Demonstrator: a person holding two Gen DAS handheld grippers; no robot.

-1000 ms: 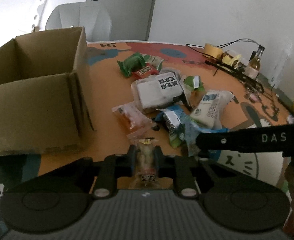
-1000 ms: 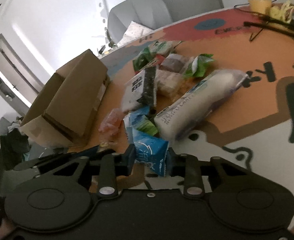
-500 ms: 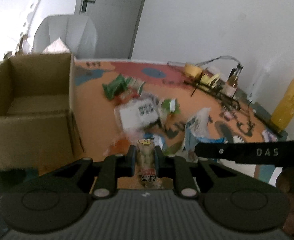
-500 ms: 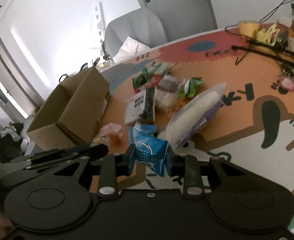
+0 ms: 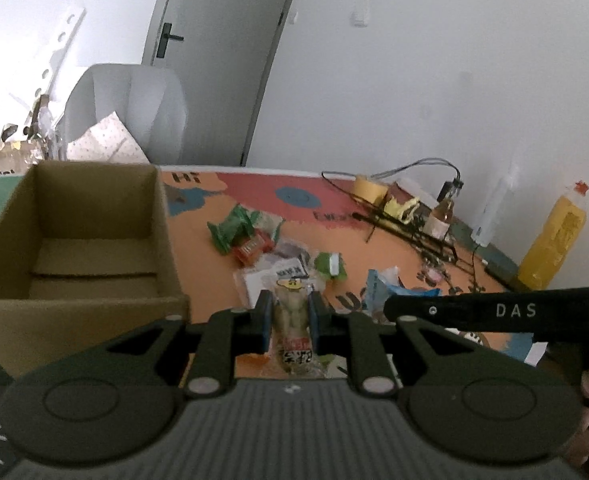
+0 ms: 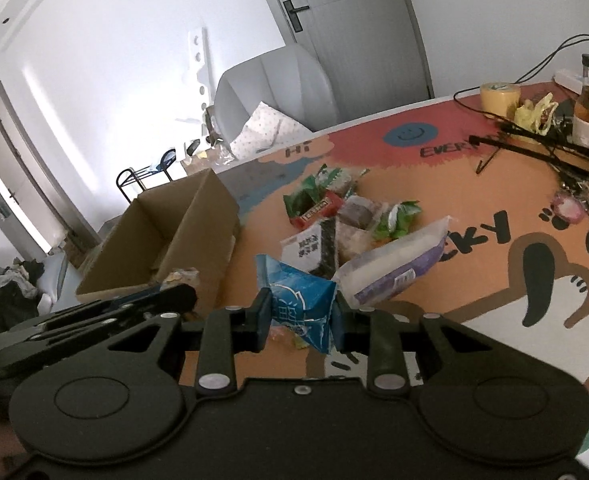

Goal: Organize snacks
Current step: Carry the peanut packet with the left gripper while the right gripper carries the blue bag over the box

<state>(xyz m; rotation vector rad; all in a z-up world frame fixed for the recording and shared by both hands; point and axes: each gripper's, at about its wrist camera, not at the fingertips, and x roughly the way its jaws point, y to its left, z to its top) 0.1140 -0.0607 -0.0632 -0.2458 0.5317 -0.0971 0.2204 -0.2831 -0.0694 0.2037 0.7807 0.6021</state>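
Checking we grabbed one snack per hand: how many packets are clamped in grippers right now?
2: a clear packet in the left gripper, and a blue packet in the right gripper.

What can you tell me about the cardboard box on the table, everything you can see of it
The cardboard box is plain brown corrugated card, rectangular, standing upright with its top open. In the left wrist view its inside looks empty, with only the folded bottom flaps showing. It sits at the table's edge, to the left of the pile of snack packets, with a gap between them. No packet rests against it as far as can be seen. Neither gripper touches it.
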